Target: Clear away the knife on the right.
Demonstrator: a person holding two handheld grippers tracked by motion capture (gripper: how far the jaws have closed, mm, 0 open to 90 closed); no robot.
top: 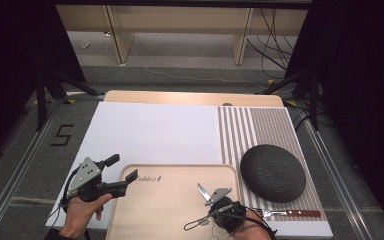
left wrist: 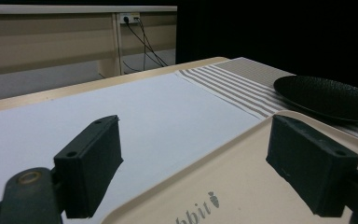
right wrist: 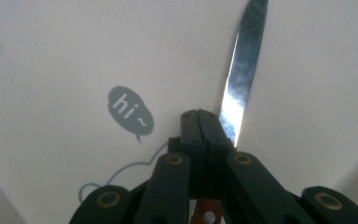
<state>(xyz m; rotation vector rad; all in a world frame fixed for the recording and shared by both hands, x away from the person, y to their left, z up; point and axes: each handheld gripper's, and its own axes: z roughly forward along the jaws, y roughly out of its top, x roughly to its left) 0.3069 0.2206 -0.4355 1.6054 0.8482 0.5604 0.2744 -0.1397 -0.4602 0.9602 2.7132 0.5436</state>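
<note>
Two black jaws of the right gripper (right wrist: 199,114) pinch a knife (right wrist: 242,70) over the tray (top: 145,210). Its blade juts beyond the tips; its brown handle sits beneath them.

Even overhead light, dark surroundings; glare on the knife blade (right wrist: 237,88), near tongs blurred.

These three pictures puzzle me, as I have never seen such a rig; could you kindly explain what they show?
A person holds a hand-held two-jaw tool in each hand. The high view looks down on the table; the other two come from cameras riding on each tool. The left tool is open, its jaws either side of the beige tray's rim. The right tool is shut on a knife above the tray. A white mat, a striped placemat, a dark plate and a fork also lie there.
</note>
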